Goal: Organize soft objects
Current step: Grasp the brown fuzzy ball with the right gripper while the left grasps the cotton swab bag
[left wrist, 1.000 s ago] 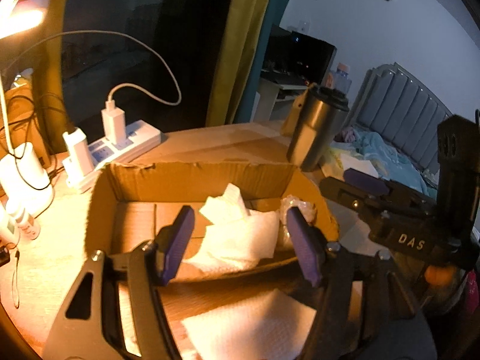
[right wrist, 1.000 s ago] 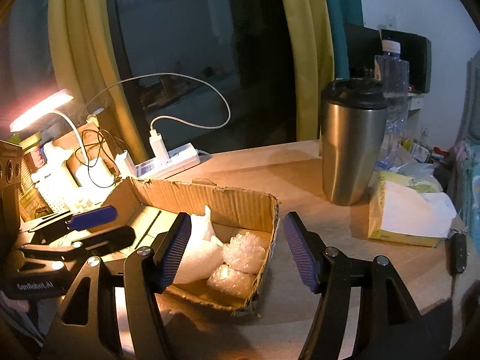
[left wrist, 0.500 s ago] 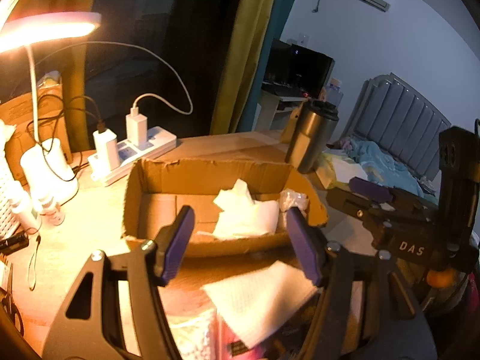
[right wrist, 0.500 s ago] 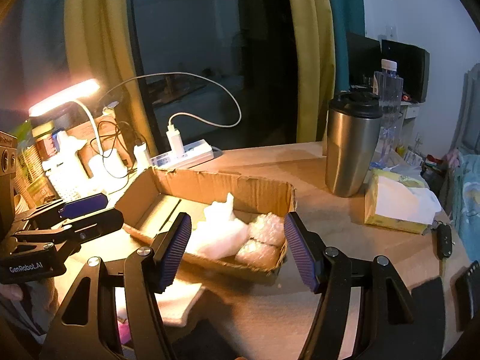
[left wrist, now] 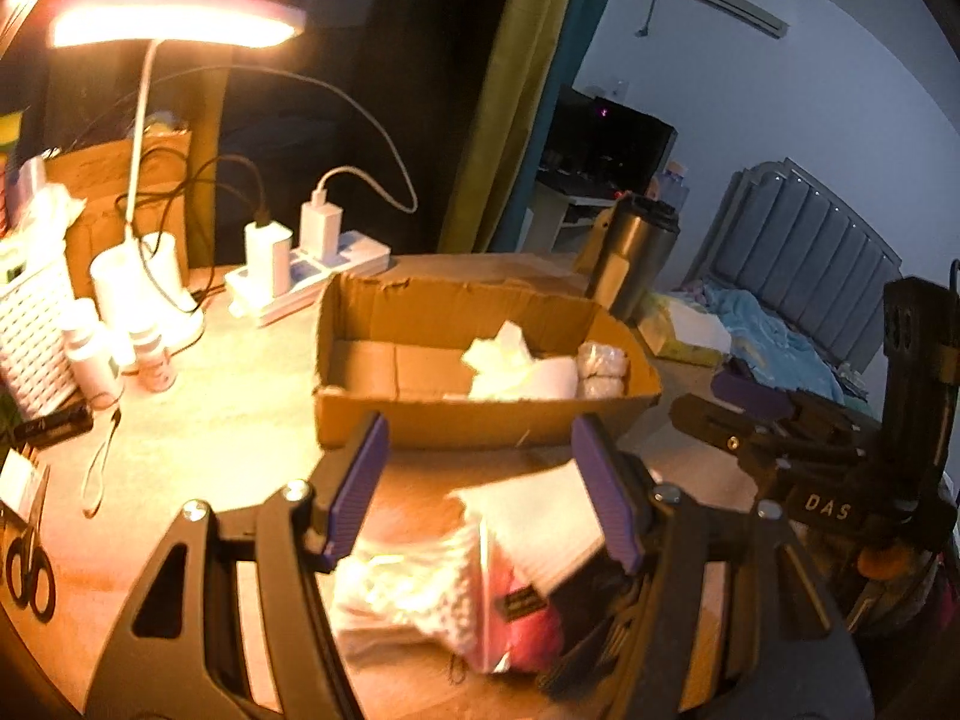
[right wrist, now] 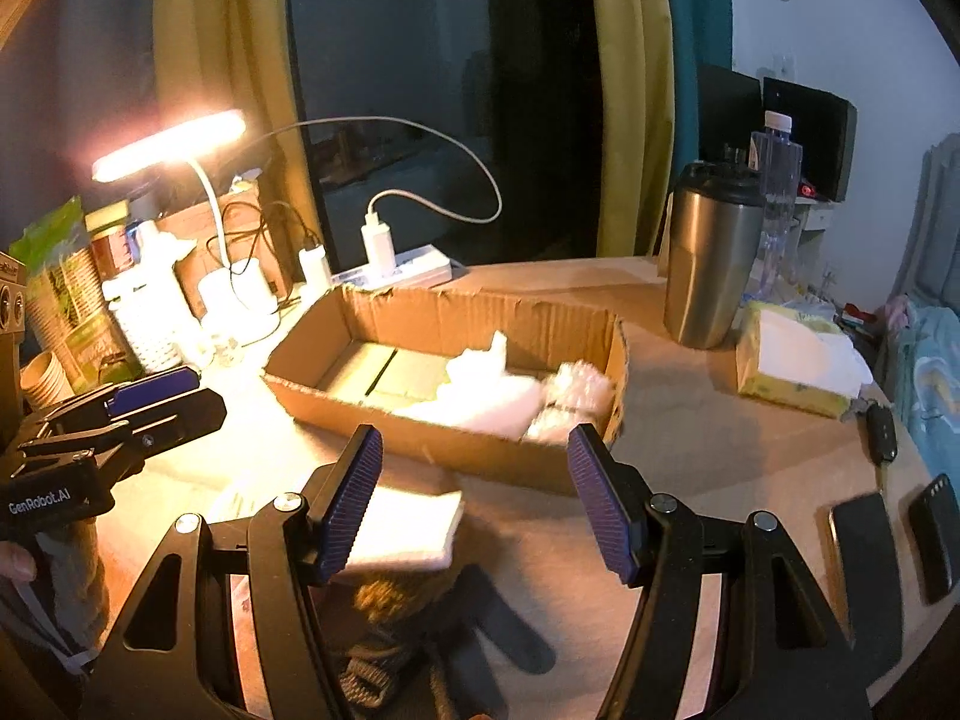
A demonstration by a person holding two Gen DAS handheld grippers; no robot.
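An open cardboard box (left wrist: 372, 414) (right wrist: 456, 450) lies on the wooden table. White tissue (left wrist: 510, 366) (right wrist: 486, 390) and bubble wrap (left wrist: 603, 366) (right wrist: 576, 387) lie at its right end. Before the box lie a folded white tissue (left wrist: 540, 510) (right wrist: 408, 528), a bag of cotton pads (left wrist: 414, 594) with a pink label, and a knitted glove (right wrist: 420, 624). My left gripper (left wrist: 480, 492) is open and empty above the bag and tissue. My right gripper (right wrist: 474, 498) is open and empty above the tissue and glove.
A lit desk lamp (left wrist: 168, 24), power strip with chargers (left wrist: 306, 276), small bottles (left wrist: 150, 354) and scissors (left wrist: 27, 564) stand left. A steel tumbler (right wrist: 708, 264), tissue pack (right wrist: 792, 366), car key (right wrist: 882, 432) and two phones (right wrist: 864, 570) are on the right.
Both grippers have pulled back and up from the box. The folded tissue, cotton bag and glove in front of the box have come into view. Both stay open.
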